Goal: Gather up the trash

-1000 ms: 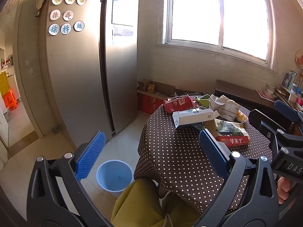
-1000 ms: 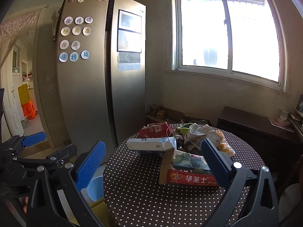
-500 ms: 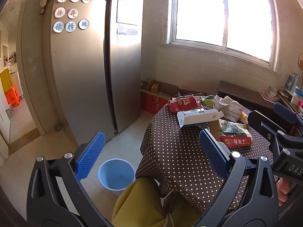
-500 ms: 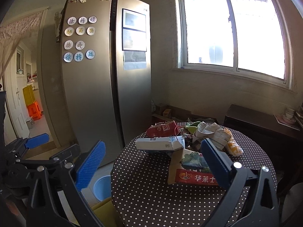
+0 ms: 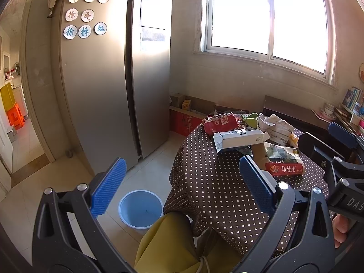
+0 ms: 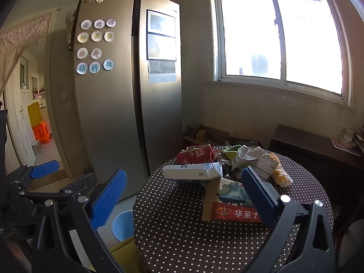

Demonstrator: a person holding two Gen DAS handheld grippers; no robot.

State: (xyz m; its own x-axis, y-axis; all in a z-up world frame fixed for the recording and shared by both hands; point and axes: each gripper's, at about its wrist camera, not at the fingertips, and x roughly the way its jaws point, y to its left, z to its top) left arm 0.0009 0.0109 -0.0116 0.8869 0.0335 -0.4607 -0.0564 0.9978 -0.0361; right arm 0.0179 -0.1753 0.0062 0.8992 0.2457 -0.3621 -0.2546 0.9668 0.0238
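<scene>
Trash lies piled on a round table with a brown dotted cloth (image 5: 204, 182) (image 6: 177, 223): a long white carton (image 5: 238, 137) (image 6: 191, 172), a red packet (image 5: 219, 122) (image 6: 196, 154), a flat box with a red label (image 5: 283, 159) (image 6: 232, 204), and crumpled white paper bags (image 5: 276, 127) (image 6: 257, 159). A light blue bin (image 5: 141, 208) (image 6: 122, 224) stands on the floor left of the table. My left gripper (image 5: 182, 186) is open and empty, short of the table. My right gripper (image 6: 182, 188) is open and empty over the table's near edge.
A tall steel fridge (image 5: 102, 91) (image 6: 127, 104) stands left of the table. A yellow chair back (image 5: 168, 243) sits at the table's near side. A dark sideboard (image 6: 314, 145) runs under the window. Cardboard boxes (image 5: 188, 113) lie by the wall. A doorway (image 5: 13, 113) opens far left.
Both views have drifted so the table and fridge sit further right in frame. Both grippers stay open and empty.
</scene>
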